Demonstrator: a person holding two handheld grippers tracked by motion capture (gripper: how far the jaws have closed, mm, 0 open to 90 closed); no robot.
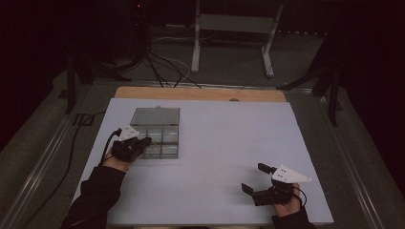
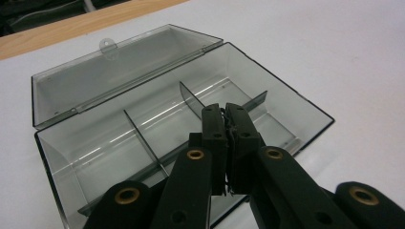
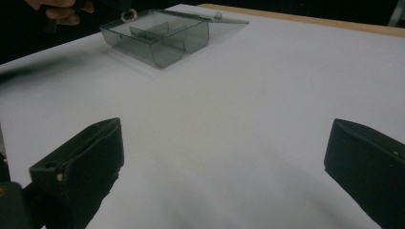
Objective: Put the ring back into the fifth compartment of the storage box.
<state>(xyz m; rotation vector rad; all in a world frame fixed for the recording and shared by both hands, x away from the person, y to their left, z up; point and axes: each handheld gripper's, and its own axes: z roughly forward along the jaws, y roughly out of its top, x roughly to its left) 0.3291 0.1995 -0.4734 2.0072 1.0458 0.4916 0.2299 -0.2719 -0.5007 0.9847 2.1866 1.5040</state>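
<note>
The left gripper [image 2: 224,114], pinched together on perhaps something tiny, hangs over the clear grey plastic divided box [image 2: 119,124]; the right gripper [image 3: 224,157] gapes wide, empty, above the white counter [image 3: 267,95].

Left tongs [image 2: 228,125] pressed closed, far from the right tongs [image 1: 254,178], which gape wide.

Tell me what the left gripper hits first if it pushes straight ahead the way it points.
Most likely the clear box: the left gripper, jaws shut, points into its open compartments, probably at a divider, though depth is unclear.
</note>
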